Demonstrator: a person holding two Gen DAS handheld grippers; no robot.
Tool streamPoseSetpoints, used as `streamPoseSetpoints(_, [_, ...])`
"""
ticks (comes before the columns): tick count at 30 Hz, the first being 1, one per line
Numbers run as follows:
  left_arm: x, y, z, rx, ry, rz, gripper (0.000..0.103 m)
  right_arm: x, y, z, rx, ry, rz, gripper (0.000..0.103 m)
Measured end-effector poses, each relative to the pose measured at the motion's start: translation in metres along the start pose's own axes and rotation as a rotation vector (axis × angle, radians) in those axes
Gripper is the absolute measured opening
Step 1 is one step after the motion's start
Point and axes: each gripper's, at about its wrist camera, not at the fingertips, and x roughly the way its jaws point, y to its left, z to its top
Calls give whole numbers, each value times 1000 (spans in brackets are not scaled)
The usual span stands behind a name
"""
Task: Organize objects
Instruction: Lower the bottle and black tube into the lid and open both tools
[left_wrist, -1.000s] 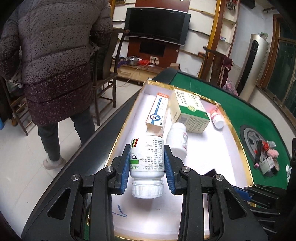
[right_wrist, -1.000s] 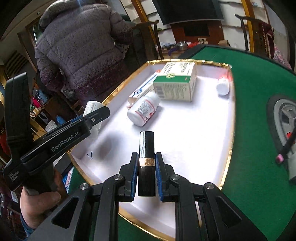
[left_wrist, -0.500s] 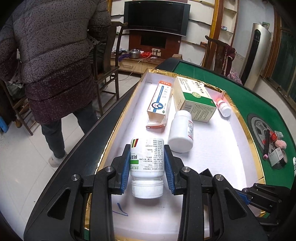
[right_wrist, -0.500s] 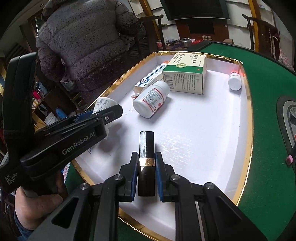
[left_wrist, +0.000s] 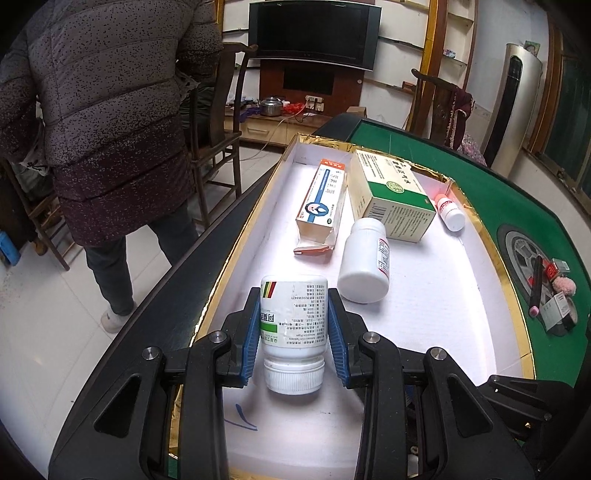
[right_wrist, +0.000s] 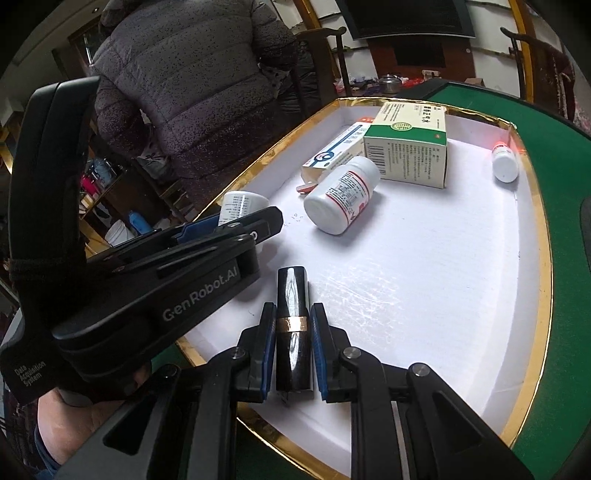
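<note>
A green felt surface carries a white, gold-rimmed tray holding two cardboard boxes and loose plastic bottles. Left tongs clamp a white pill bottle; right tongs clamp a glossy black lipstick tube over the tray's near edge.

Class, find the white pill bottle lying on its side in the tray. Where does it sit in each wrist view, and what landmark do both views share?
Left wrist view: white pill bottle right of centre, base toward the camera, just before the green-and-white box.
Right wrist view: the bottle sits above centre, left of that box.
Shared landmark: the green-and-white box in the gold-edged tray.
</note>
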Motion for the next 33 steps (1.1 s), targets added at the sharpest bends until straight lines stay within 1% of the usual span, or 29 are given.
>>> streamPoseSetpoints(1, [0,-1,0,-1,0,0,33,1,0,0,5,7,14,18])
streamPoseSetpoints(5, [2,-1,3,-19,-8,-16,33,-2,-3,2,27,14,22,18])
streamPoseSetpoints(10, [0,2,5,-52,-28,-34,33,-10,-3,4,20,-24,11,18])
streamPoseSetpoints(17, [-10,5,5,-77,-76,-43,33,-13,-5,4,36,-35,10,18])
streamPoseSetpoints(22, [-18,3,5,-69,-122,-29,33,-23,-7,4,48,-71,-5,18])
streamPoseSetpoints(24, [-21,0,5,-59,-141,-23,35,-26,-9,4,60,-78,-10,18])
streamPoseSetpoints(33, [-21,-4,6,-58,-154,-74,35,-44,-22,0,105,-109,-12,18])
